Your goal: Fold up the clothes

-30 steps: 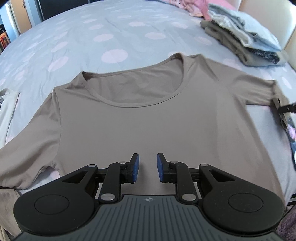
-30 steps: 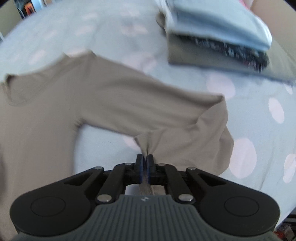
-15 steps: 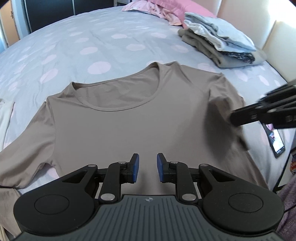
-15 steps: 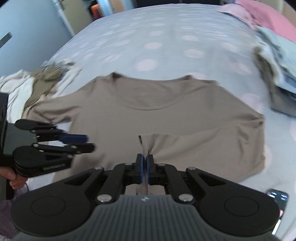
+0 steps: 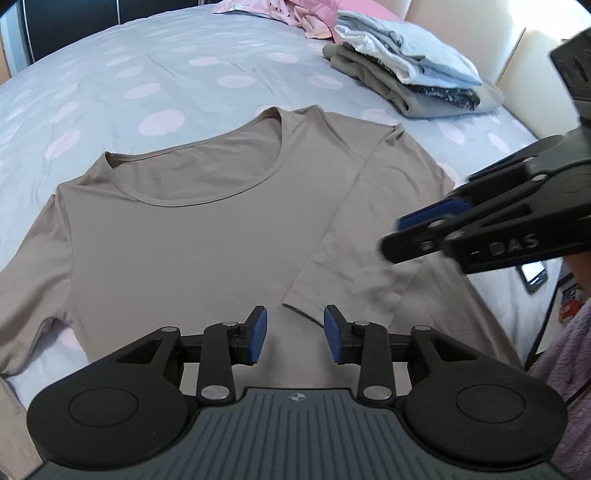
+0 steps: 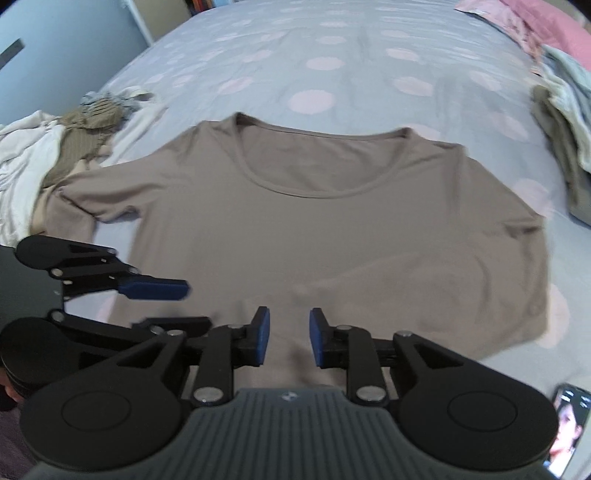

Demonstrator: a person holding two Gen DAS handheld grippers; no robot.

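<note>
A taupe long-sleeved top (image 5: 192, 240) lies flat, neckline away from me, on the dotted bed sheet (image 5: 147, 74). Its right sleeve (image 5: 351, 251) is folded in across the body, cuff near the hem. The other sleeve (image 6: 96, 192) still stretches out to the left. My left gripper (image 5: 295, 332) hovers over the lower middle of the top, jaws opening, nothing between them. My right gripper (image 6: 288, 332) hangs above the same area, jaws opening and empty. The right gripper (image 5: 395, 236) also shows from the side, just above the folded sleeve. The left gripper (image 6: 184, 304) shows at the left.
A stack of folded clothes (image 5: 406, 81) sits at the far right of the bed beside pink fabric (image 5: 295, 14). A heap of unfolded garments (image 6: 55, 147) lies at the left edge. A phone (image 6: 569, 424) rests by the near right edge.
The right gripper carried the sleeve cuff across onto the top's body, then opened and let it go. The left gripper's jaws have spread wider.
</note>
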